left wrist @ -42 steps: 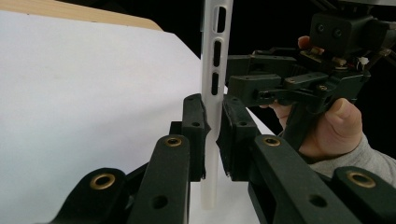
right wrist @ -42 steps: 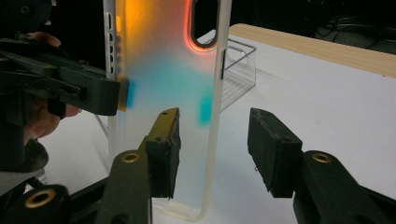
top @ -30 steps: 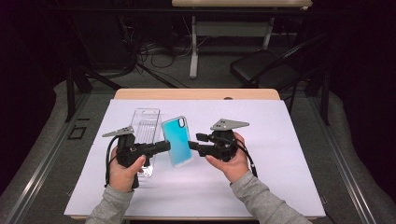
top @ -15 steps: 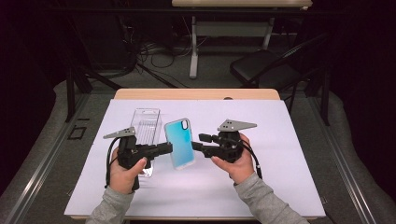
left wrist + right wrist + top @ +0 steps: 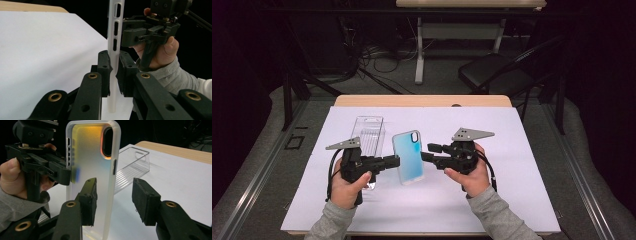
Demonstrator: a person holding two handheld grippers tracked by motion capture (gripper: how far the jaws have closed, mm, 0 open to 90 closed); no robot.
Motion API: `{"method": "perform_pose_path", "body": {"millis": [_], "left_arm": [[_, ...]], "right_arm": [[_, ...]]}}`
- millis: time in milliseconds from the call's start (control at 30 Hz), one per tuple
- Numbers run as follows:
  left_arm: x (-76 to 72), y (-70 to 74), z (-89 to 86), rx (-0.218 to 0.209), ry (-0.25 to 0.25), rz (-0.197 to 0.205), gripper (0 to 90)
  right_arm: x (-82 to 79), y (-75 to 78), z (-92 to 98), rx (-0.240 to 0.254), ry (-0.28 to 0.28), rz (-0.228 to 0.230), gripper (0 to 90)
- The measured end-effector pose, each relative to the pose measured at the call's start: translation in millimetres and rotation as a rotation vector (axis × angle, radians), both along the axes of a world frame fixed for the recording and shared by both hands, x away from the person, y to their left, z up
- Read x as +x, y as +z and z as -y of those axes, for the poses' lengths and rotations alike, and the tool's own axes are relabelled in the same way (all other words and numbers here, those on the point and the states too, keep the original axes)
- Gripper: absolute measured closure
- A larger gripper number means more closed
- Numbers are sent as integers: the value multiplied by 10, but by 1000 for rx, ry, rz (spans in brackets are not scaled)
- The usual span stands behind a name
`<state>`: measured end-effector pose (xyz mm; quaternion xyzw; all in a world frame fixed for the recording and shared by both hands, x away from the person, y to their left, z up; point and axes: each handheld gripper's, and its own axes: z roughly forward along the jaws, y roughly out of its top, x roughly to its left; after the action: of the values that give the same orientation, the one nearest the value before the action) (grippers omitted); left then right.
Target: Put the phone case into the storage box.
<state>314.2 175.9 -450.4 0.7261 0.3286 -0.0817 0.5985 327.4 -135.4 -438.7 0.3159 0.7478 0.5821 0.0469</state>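
**Phone case still pinched on the left, right jaws narrowing**

The phone case [image 5: 408, 157] stands upright above the white surface [image 5: 512, 200], just right of the clear plastic tray [image 5: 368, 134]. Compared to a second ago it's barely shifted. The left hand-held gripper [image 5: 395, 161] is clamped on the case's edge. The right hand-held gripper [image 5: 428, 152] sits just right of the case, jaws partly open, holding nothing, and has just been closing a bit.

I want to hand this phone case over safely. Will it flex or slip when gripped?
The phone case looks thin and hollow, so probably light and slightly bendy. The left gripper pinches only its edge, so it may pivot. Its frosted finish likely resists slipping.
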Motion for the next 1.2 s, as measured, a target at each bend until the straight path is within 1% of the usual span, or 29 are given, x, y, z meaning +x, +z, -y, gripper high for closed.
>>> {"method": "perform_pose_path", "body": {"millis": [333,500,567,700,767,867,967,1100,1200], "left_arm": [[-15,14,35,-4,-21,8,815],[-20,20,42,-9,-29,11,815],[-20,19,46,-5,-32,13,815],[-27,23,51,-16,-41,12,815],[-26,26,48,-14,-47,18,815],[-27,27,47,-13,-49,24,815],[-28,23,52,-22,-51,16,815],[-27,15,60,-19,-56,16,815],[-26,11,67,-17,-59,18,815]], "right_arm": [[-6,-2,11,9,51,-14,557],[-16,1,29,22,63,-13,557],[-22,2,40,21,70,-21,558],[-20,-1,61,32,85,-35,558],[-14,-7,68,47,88,-45,559],[-3,-16,81,47,87,-50,565],[9,-31,89,49,89,-55,572],[18,-49,99,59,96,-76,580],[24,-58,104,62,97,-78,584]]}}
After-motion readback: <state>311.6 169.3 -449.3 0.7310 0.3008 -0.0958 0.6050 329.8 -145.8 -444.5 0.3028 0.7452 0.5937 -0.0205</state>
